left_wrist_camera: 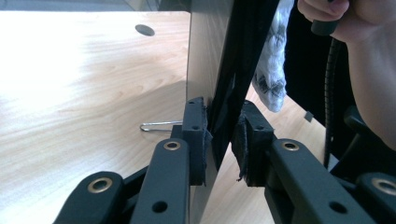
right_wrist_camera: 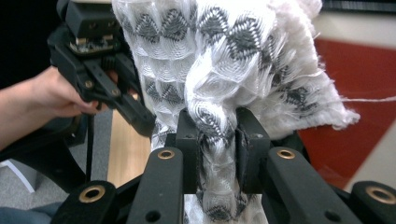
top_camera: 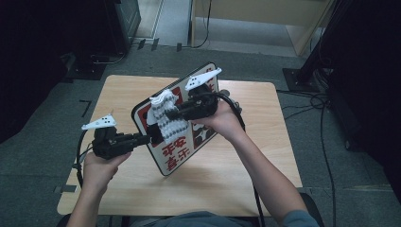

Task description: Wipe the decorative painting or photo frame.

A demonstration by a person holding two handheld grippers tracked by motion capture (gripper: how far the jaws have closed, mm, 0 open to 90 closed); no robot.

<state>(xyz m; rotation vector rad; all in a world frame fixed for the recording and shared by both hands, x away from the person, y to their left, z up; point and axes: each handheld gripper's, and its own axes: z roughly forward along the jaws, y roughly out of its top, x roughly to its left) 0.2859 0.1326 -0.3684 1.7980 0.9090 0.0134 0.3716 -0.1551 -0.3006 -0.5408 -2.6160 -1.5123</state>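
A light wooden table (top_camera: 246, 156) is seen from above, with a small dark hole (left_wrist_camera: 144, 30) near its far edge. Over its middle a flat sign board (top_camera: 177, 146), white with red characters and a black rim, is held tilted up off the tabletop, its lower corner close to the wood.

The board's left edge is gripped by the left gripper (top_camera: 144, 138). In the left gripper view the jaws are brought close together, the board's thin edge is set between the two black pads (left_wrist_camera: 196, 135), and both pads are pressed against it.

A white cloth (top_camera: 166, 116) with grey diamond patterning is draped against the board's face. It is clamped by the right gripper (top_camera: 171, 113), which is held above the board. In the right gripper view the jaws are nearly closed, and a bunched fold of the cloth (right_wrist_camera: 219, 93) is pinched between them, with the rest of the fabric spread above and behind.

A thin metal wire clip (left_wrist_camera: 159, 126) is lain on the table just behind the board.
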